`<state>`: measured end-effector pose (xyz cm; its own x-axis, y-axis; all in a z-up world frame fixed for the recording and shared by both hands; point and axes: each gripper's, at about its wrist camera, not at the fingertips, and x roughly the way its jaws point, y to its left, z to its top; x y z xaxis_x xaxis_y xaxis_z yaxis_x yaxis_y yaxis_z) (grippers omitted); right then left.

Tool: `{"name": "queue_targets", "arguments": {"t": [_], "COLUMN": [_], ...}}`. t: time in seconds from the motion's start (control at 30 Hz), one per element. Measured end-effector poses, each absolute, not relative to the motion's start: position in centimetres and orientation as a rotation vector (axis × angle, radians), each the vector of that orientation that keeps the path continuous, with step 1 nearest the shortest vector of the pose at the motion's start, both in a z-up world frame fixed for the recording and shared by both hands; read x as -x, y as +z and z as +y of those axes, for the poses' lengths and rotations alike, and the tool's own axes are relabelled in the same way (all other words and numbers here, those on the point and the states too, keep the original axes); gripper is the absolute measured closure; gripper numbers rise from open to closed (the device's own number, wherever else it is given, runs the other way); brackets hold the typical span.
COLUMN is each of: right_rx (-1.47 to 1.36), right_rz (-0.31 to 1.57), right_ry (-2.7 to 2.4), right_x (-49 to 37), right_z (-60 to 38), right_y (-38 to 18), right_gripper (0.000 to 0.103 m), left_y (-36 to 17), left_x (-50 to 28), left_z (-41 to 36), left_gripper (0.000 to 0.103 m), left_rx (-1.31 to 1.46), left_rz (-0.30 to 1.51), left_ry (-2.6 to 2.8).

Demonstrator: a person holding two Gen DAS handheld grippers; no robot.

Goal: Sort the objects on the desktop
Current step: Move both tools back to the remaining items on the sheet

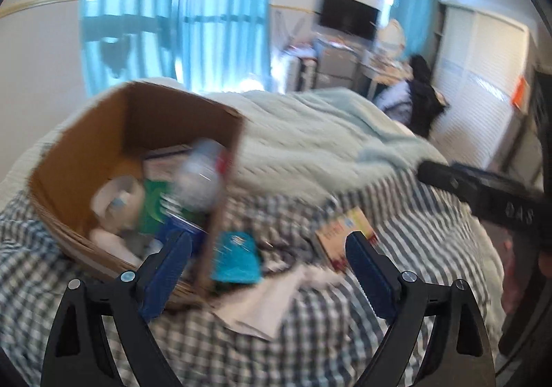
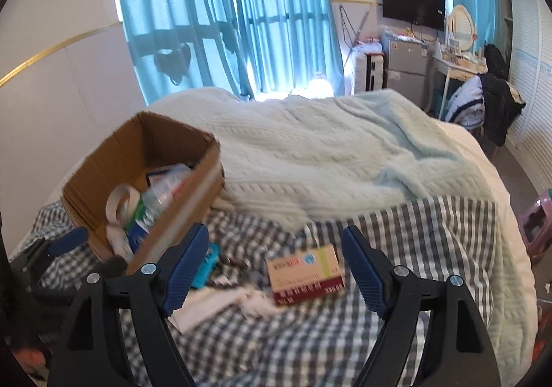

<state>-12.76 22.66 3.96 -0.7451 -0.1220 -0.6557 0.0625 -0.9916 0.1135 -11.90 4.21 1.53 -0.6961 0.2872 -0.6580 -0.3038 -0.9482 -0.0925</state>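
The red-and-white carton [image 2: 305,274] lies flat on the checked bedspread [image 2: 431,249] just ahead of the right gripper [image 2: 276,266], roughly centred between its spread, empty jaws and a little beyond the tips. To the gripper's left sit a teal packet [image 2: 207,264] and crumpled white paper [image 2: 220,300], and farther left the cardboard box [image 2: 145,159], which already holds a tape roll, a bottle and other pieces. The left gripper [image 1: 269,261] is also wide open with nothing between its pads, the teal packet just ahead of it. The carton looks like the next pick: bring the right gripper forward and down, square the pads to the long sides, and close without snagging the soft cloth.
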Motion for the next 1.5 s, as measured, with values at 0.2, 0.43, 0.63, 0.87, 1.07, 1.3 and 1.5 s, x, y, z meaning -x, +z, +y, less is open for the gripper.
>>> {"name": "queue_targets", "arguments": {"t": [0.2,0.43,0.63,0.87,1.07,1.3,1.5], "right_rx": [-1.178,-1.267,-1.338,-1.353,-1.367,-1.387,-1.412], "right_rz": [-0.179,-0.252,-0.362,-0.382,-0.319,-0.244,-0.171], "right_ry": [-2.823,-2.754,-2.663,-2.650,-2.659,-2.660,-2.635], "right_x": [12.7,14.0,14.8,14.3,13.4,12.7,12.5], "right_z": [25.2,25.8,26.3,26.4,25.3,24.1,22.6], "right_y": [-0.5,-6.2,-9.3,-9.7,-9.6,-9.9,-10.1], "right_gripper": [0.019,0.019,0.019,0.019,0.019,0.019,0.019], "left_y": [-4.9,-10.8,-12.8,-13.3,-13.8,-12.7,-11.6], "left_x": [11.5,12.6,14.3,16.8,17.1,14.7,14.1], "left_z": [7.3,9.0,8.1,6.7,4.9,5.4,4.7], "left_gripper": [0.009,0.010,0.010,0.012,0.037,0.086,0.090], "left_rx": [1.179,1.338,1.437,1.465,1.510,1.441,1.417], "left_rz": [0.093,0.254,0.197,0.200,0.172,0.286,0.152], "left_ry": [2.493,2.447,2.424,2.476,2.473,2.433,2.408]}}
